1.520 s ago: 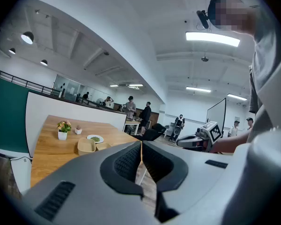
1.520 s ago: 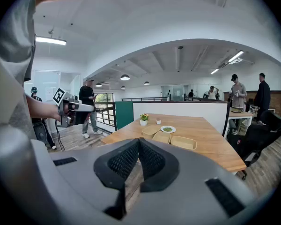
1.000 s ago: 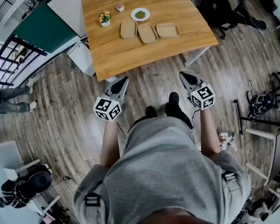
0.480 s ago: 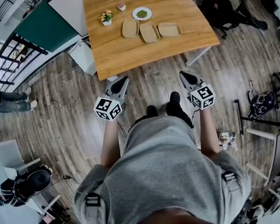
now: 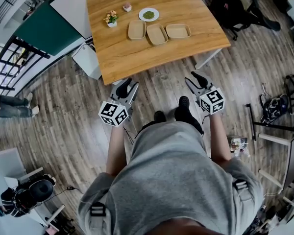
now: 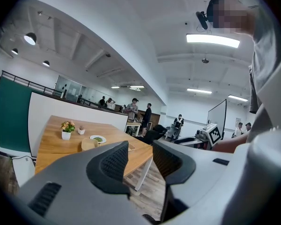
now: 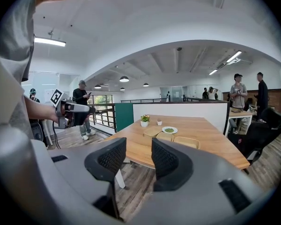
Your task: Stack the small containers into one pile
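Your bench is smooth, warm-toned wood with visible grain and a soft sheen. The small containers on it look matt and tan, perhaps bamboo or pressed fibre; the round plate is glossy white. The floor is grey-brown wood-look plank, and your sweatshirt is soft grey cloth.

On the light wooden surface, three shallow tan rectangular containers lie in a row, just beside one another: left container, middle container, right container. A white round plate lies just behind the row. A small white flowerpot stands left of the plate. A small pinkish pot stands farther back, between those two.
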`<action>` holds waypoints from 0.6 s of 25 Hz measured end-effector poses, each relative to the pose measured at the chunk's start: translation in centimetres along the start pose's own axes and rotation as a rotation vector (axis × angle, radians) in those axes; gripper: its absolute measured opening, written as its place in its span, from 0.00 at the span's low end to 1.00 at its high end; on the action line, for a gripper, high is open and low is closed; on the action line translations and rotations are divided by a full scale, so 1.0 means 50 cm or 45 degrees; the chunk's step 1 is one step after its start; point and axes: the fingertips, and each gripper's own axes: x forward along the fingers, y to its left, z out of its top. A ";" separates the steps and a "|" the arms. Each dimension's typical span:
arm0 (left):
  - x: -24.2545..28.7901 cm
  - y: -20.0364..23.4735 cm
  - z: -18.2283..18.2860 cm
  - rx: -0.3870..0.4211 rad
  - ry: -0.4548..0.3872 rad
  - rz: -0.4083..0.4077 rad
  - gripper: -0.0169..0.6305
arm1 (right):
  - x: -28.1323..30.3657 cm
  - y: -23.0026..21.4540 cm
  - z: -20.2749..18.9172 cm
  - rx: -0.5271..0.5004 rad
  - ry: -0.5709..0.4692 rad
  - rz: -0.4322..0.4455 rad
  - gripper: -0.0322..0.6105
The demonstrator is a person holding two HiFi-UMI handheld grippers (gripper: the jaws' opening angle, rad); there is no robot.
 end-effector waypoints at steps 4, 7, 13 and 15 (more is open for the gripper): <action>0.002 0.001 0.000 0.015 0.007 -0.008 0.38 | 0.007 0.003 -0.003 -0.038 0.019 -0.012 0.43; 0.000 0.005 -0.006 0.017 0.018 -0.009 0.40 | 0.011 0.008 -0.004 -0.040 0.021 -0.011 0.47; 0.003 0.013 -0.009 0.009 0.020 -0.008 0.41 | 0.016 0.005 -0.005 -0.045 0.030 -0.012 0.49; 0.007 0.015 -0.009 0.006 0.020 -0.010 0.41 | 0.018 0.001 -0.005 -0.047 0.030 -0.010 0.49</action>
